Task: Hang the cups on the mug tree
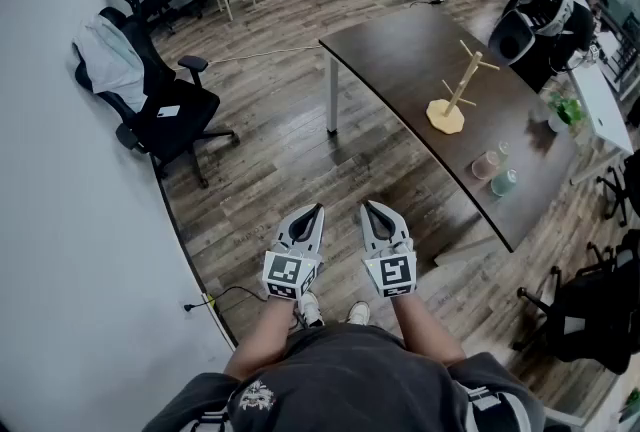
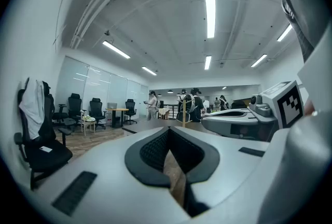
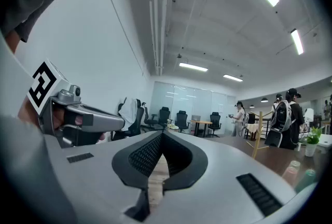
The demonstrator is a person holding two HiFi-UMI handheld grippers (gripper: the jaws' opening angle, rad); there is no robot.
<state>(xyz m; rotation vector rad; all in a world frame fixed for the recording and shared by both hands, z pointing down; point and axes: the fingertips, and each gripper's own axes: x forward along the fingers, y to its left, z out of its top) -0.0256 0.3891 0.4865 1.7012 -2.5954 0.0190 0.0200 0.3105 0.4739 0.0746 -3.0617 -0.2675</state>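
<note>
A wooden mug tree (image 1: 456,92) stands bare on the dark table (image 1: 400,50) ahead and to the right. Near the table's front end sit two cups, a pink cup (image 1: 485,165) and a green cup (image 1: 504,182). My left gripper (image 1: 317,209) and right gripper (image 1: 369,206) are held level side by side over the wood floor, well short of the table, both shut and empty. The right gripper view shows the mug tree (image 3: 255,141) and the pink cup (image 3: 292,168) and green cup (image 3: 308,176) at its right. In the left gripper view the mug tree (image 2: 183,114) is small and distant.
A black office chair (image 1: 160,110) draped with a white cloth stands at the left by the wall. A person with a backpack (image 1: 535,15) stands at the table's far side, others further back. A potted plant (image 1: 566,110) sits on a white desk at the right. A cable (image 1: 225,297) lies on the floor.
</note>
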